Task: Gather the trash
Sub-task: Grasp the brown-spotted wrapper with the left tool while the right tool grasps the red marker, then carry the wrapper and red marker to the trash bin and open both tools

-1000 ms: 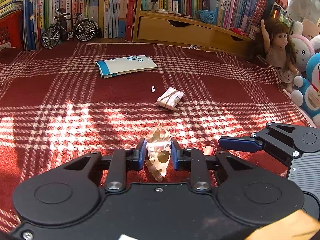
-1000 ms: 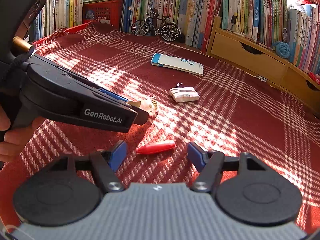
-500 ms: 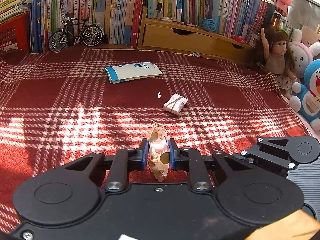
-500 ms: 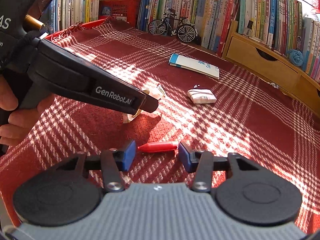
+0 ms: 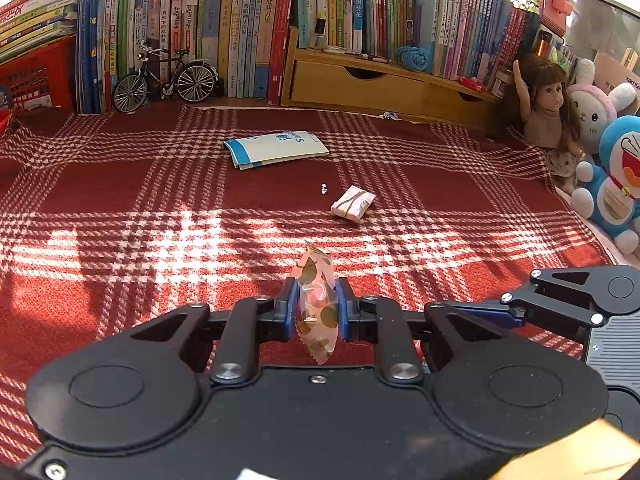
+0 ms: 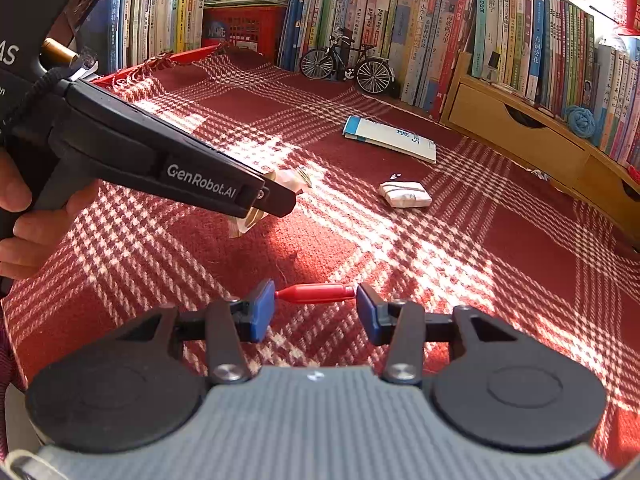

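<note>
Two hand-held grippers are over a red plaid cloth (image 5: 120, 208), both angled downward. The left gripper (image 5: 316, 308) is clamped on a crinkled, leaf-printed wrapper (image 5: 314, 300), which stands upright between the blue pads; in the right wrist view the wrapper hangs clear of the cloth, with a person's hand (image 6: 24, 216) on the grip at the left edge. The right gripper (image 6: 316, 312) sits low at the near cloth with a red wrapper (image 6: 316, 294) lying crosswise between its pads, one end at each pad. Its jaws have just been closing around this piece; whether the pads press on it cannot be told.

Against the frames a second ago, the left gripper has lifted the leaf-printed wrapper off the cloth, and the right jaws stand much narrower around the red wrapper. A small white packet (image 5: 353, 209) remains in the middle of the cloth, with a blue-and-white booklet (image 5: 276, 150) farther back, near a model bicycle (image 5: 164, 76).
</note>
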A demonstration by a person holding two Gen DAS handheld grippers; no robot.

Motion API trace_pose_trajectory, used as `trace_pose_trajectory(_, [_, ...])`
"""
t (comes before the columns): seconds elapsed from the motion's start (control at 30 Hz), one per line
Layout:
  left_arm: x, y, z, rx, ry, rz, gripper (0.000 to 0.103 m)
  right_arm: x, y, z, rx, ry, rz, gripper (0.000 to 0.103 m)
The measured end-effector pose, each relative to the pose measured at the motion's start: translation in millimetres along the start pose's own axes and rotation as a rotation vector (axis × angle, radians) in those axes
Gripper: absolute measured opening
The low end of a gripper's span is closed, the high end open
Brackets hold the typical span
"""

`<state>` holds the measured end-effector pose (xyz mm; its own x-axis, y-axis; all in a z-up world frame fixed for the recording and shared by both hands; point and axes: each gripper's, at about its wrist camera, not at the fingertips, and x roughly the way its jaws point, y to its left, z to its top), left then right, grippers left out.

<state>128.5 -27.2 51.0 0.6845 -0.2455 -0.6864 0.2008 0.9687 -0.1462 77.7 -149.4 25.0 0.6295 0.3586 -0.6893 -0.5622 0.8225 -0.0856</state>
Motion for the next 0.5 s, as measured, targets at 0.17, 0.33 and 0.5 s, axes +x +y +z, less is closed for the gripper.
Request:
trace_pose_trajectory(0.17, [-18, -1, -4, 0.001, -0.014, -0.011, 0.019, -16, 3, -2, 0.013, -0.021, -0.014, 0.056])
trace_pose_trajectory(0.33, [-41, -1, -12, 0.000, -0.034, -0.022, 0.017, -37, 5, -6, 0.042, -0.050, -0.021, 0.053])
trace_pose_trajectory(0.5, [-65, -2, -21, 0.011, -0.061, -0.023, 0.017, -56, 9, -11, 0.062, -0.078, -0.032, 0.052])
